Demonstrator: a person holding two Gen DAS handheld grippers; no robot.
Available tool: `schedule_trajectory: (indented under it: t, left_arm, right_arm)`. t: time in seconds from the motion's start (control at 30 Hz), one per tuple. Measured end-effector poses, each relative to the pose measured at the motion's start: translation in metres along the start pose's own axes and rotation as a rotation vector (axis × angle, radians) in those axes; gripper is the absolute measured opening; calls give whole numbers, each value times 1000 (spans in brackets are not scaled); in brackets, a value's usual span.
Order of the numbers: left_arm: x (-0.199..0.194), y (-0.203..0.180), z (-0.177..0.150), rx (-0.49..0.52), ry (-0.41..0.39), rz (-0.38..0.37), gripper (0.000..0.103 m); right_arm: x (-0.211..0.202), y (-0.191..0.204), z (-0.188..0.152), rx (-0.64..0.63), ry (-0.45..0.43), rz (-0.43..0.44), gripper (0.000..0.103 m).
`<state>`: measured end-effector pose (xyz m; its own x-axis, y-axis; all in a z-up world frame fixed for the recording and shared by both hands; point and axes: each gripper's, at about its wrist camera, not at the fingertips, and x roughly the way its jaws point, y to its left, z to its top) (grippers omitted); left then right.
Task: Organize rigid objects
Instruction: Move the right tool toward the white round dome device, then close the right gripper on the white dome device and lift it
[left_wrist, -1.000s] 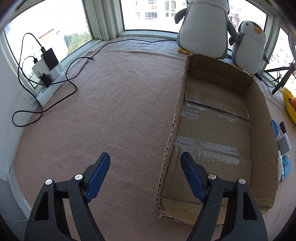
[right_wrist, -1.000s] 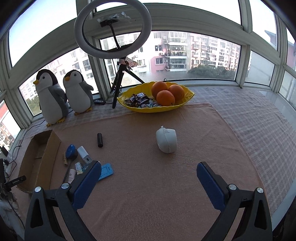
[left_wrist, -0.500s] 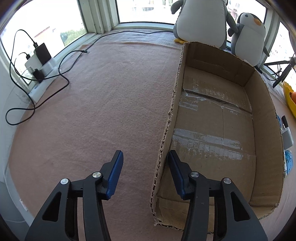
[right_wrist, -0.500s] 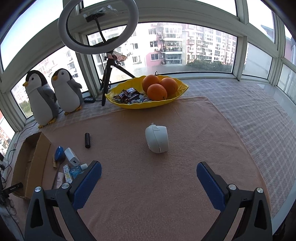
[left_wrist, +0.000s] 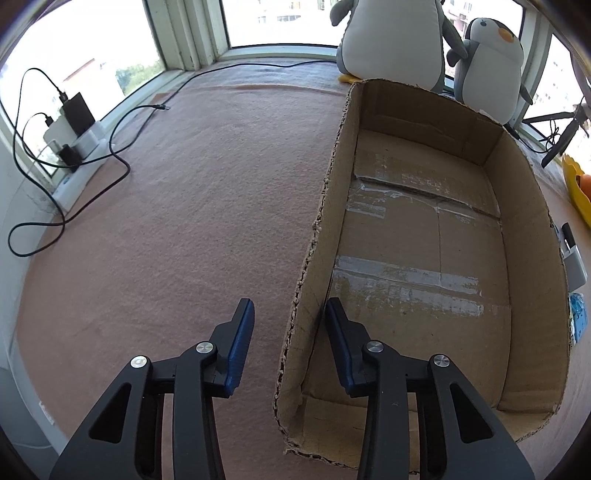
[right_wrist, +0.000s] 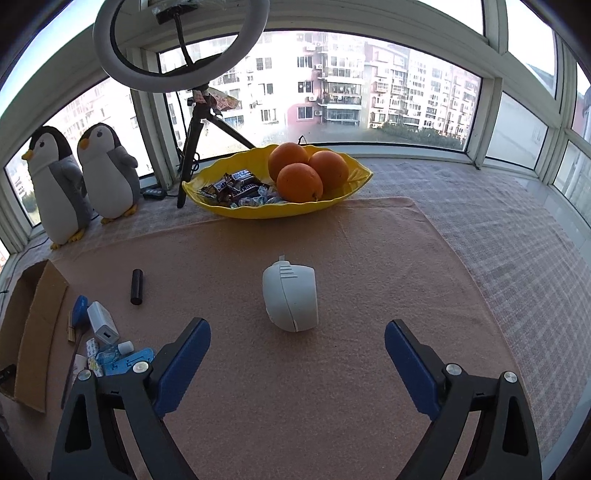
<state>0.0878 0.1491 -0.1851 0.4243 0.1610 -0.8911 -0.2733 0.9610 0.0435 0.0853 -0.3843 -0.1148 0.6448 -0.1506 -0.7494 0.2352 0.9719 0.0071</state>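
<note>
Fingers: your left gripper (left_wrist: 289, 317) spread, straddling brown cardboard box (left_wrist: 314, 236) wall | right gripper (right_wrist: 297, 341) spread, facing white oval plastic case (right_wrist: 291, 298)

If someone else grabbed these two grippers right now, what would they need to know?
Left gripper: open, fingers straddling the near left wall of the cardboard box, not clamped on it.
Right gripper: open, holding nothing, aimed at the white gadget on the mat.
The box holds nothing.
To sort: white gadget, black cylinder, white charger and the small clutter beside the box.
</note>
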Motion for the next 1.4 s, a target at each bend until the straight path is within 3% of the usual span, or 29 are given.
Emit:
schedule_trajectory:
  t: [0.23, 0.53, 0.7, 0.83, 0.97, 1.4]
  left_arm:
    - [0, 1, 1, -6, 3, -4, 37]
    - [0, 1, 0, -14, 6, -2, 37]
    - [1, 0, 1, -12, 5, 0, 37]
    - [1, 0, 1, -12, 6, 2, 37]
    - [1, 0, 2, -9, 5, 3, 37]
    - [1, 0, 1, -8, -1, -2, 37]
  right_arm:
    - [41, 0, 9, -37, 59, 5, 91]
    - [82, 8, 14, -122, 129, -28, 79]
    - [96, 8, 13, -140, 158, -34, 63]
    - [101, 8, 14, -148, 175, -16, 57]
    - [101, 10, 15, -153, 177, 1, 42]
    - [82, 14, 13, -138, 151, 32, 41]
